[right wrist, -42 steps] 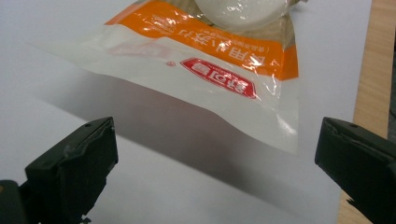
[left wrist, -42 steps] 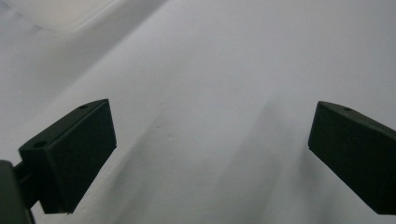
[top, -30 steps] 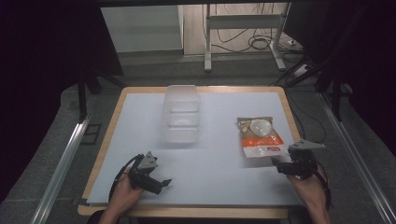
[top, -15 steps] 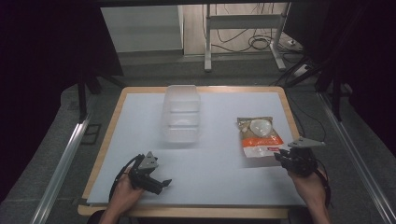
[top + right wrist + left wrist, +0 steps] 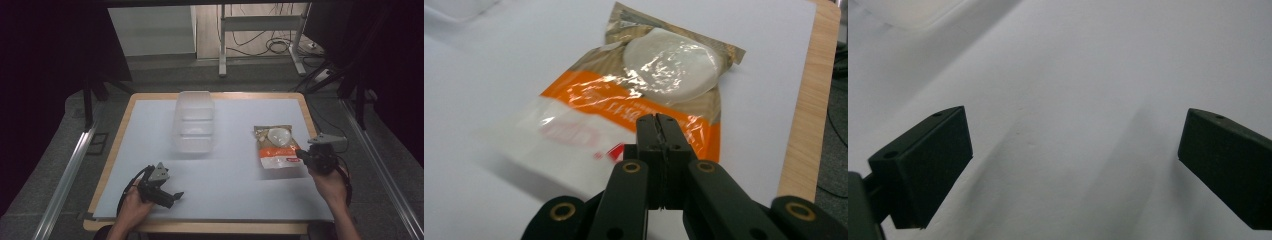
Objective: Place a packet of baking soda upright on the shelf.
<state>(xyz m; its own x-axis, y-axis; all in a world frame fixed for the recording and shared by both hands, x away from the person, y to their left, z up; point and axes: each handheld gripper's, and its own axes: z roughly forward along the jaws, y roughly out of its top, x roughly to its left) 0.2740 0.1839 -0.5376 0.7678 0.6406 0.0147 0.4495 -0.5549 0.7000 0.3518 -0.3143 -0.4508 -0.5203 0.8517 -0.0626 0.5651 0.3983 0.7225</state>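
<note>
The right gripper has just been closing and now pinches the near edge of the snack packet, which lies at the desk's right side. The left gripper rests wide open, holding nothing.

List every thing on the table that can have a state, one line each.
Snack packet: sealed, lying flat, near edge pinched by a claw.
Clear container: upright, open-topped, empty.
Right claw: just closed, shut on the snack packet.
Left claw: open, nothing between its jaws, low over the table.
</note>
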